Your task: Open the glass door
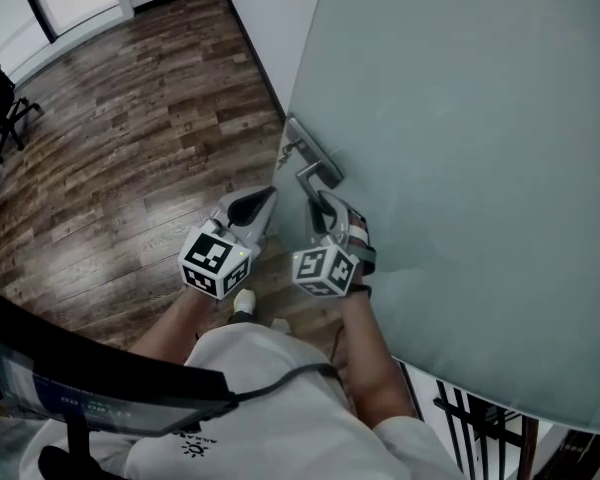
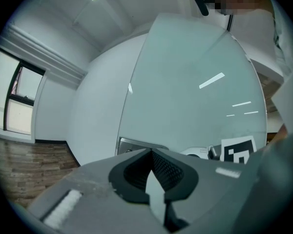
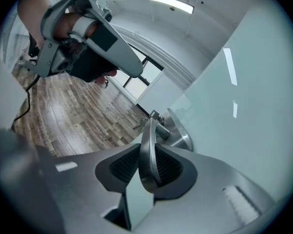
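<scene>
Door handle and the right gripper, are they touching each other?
Touching. The right gripper view shows the door handle sitting between the two ribbed pads of the right gripper, with both pads pressed against the metal.

Door handle [image 3: 147, 135] between right gripper [image 1: 322, 206] jaws; left gripper [image 1: 263, 202] just left

Wood-plank floor [image 1: 130, 148] with black chair [image 1: 2, 103]
</scene>
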Available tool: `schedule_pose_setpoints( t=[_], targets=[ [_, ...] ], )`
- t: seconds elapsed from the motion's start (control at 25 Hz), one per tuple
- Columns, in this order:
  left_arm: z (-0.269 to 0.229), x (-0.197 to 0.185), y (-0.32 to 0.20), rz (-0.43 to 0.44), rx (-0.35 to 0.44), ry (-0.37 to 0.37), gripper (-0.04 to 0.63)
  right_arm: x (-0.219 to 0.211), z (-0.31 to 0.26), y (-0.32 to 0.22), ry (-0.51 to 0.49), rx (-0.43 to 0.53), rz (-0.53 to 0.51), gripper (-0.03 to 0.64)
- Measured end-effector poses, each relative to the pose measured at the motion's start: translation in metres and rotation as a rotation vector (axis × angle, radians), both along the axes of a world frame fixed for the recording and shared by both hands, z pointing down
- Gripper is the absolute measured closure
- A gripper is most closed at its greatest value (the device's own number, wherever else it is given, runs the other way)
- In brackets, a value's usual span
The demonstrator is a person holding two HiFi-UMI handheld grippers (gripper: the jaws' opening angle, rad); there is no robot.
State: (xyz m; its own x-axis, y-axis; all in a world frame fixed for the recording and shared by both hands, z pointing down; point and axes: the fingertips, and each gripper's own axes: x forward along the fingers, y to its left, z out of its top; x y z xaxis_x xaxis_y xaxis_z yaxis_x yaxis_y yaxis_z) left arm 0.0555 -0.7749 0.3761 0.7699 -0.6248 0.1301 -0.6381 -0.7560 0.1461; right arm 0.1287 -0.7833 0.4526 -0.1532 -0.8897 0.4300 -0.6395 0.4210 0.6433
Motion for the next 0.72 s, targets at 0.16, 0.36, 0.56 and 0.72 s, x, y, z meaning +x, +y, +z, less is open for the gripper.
schedule_pose_setpoints(
  t=[0.16,0.36,0.56,0.72],
  targets=[
    [0.01,0.007,-0.001,0.051,0.006,-0.001,0.592,0.01,0.008,-0.006,-0.001,0.003,0.035,0.524],
    [0.009,0.022,0.022,0.102,0.02,-0.001,0.592,0.028,0.006,0.009,-0.002,0.014,0.074,0.525],
    [0.008,0.041,0.032,0.14,0.028,-0.009,0.592,0.054,0.003,0.01,-0.003,0.023,0.11,0.525],
    [0.016,0.043,0.035,0.155,0.024,-0.018,0.592,0.069,0.007,0.007,-0.007,0.019,0.138,0.525]
  ],
)
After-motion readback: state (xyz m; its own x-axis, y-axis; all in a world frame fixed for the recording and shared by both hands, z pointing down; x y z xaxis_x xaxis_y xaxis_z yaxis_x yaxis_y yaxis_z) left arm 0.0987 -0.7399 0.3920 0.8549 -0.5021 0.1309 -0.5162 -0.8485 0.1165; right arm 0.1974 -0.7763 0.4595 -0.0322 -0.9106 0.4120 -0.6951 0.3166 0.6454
